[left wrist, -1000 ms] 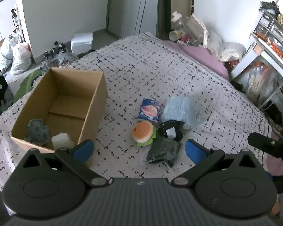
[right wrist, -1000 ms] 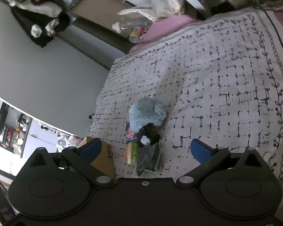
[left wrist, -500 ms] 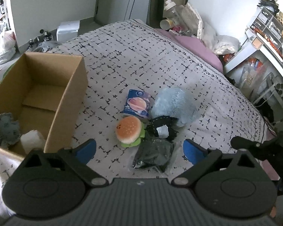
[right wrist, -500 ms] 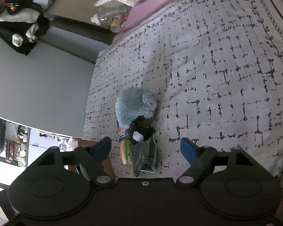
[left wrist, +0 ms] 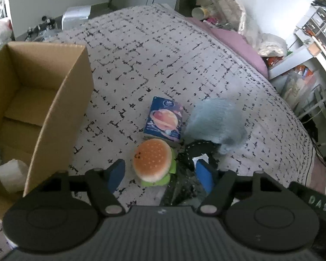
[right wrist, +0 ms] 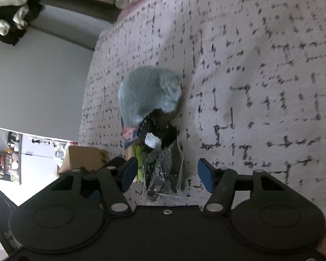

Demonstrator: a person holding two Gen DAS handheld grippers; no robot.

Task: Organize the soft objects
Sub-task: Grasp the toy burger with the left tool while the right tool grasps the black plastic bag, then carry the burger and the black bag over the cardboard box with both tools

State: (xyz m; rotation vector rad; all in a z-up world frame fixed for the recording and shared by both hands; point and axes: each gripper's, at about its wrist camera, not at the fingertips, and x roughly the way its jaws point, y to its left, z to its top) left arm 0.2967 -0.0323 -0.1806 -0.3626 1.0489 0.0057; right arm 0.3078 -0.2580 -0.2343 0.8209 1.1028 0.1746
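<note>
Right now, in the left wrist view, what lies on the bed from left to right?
Cardboard box → burger plush → fluffy blue plush. The blue packet and the black items overlap these, so they are left out.

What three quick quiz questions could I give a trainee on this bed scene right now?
1. True or false: the burger plush lies between the left tongs' pads.
2. Which sits inside the cardboard box: A) white block, B) blue planet pack, C) fluffy blue plush?
3. What lies between the right tongs' pads?

Key: 1 true; 2 A; 3 the clear bag of dark items, with the jaws closing but not yet pressing.
</note>
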